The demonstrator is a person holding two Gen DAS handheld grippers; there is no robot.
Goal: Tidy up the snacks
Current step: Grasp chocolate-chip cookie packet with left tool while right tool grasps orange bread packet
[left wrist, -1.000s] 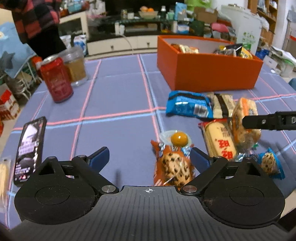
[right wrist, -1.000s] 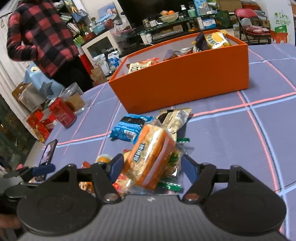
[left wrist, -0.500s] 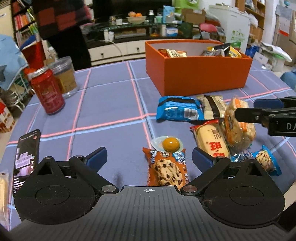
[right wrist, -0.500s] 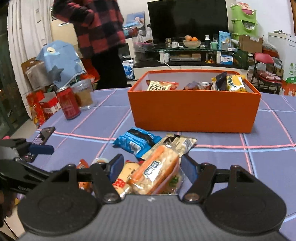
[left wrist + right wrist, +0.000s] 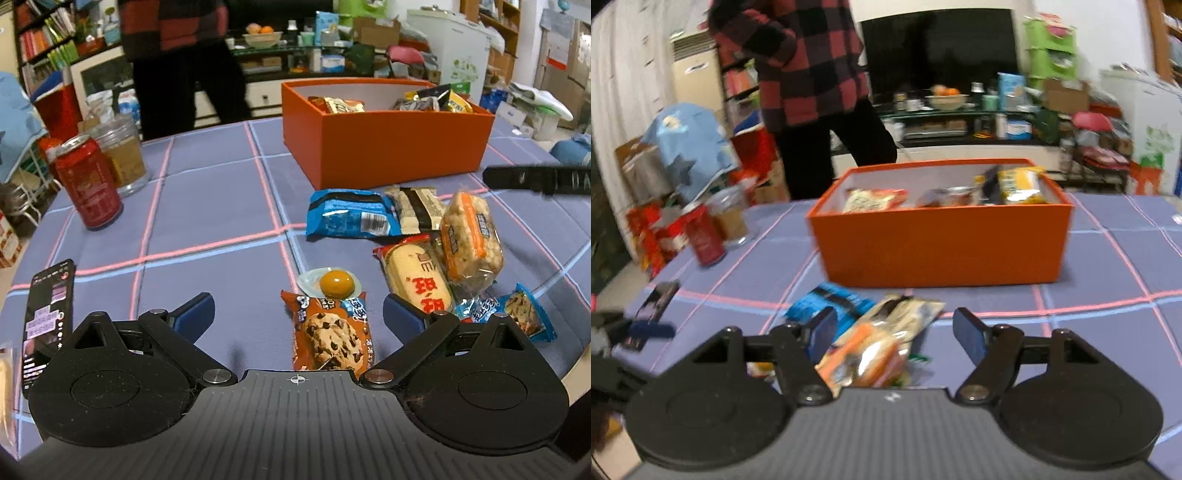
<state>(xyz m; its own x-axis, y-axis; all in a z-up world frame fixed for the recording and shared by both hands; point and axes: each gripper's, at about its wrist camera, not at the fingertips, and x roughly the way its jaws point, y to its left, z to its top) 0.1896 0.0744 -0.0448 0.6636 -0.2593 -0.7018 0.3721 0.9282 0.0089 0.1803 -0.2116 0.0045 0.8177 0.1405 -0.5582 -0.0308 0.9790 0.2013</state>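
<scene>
One wide purple tablecloth with pink and blue grid lines covers the table, and toward its far right stands a large orange rectangular cardboard box already holding several snack packets. Near the box's front wall lies the loose pile: a blue foil packet, a beige-and-black wrapper, a clear-wrapped orange rice cracker pack and a red-edged pack of pale cake. At the far left stand a red drink can and a clear glass jar, with a black phone nearer. The left gripper hangs with jaws spread and empty over a brown chocolate-chip cookie packet. The right gripper is likewise spread wide above the cracker pack, its pads clear of it.
</scene>
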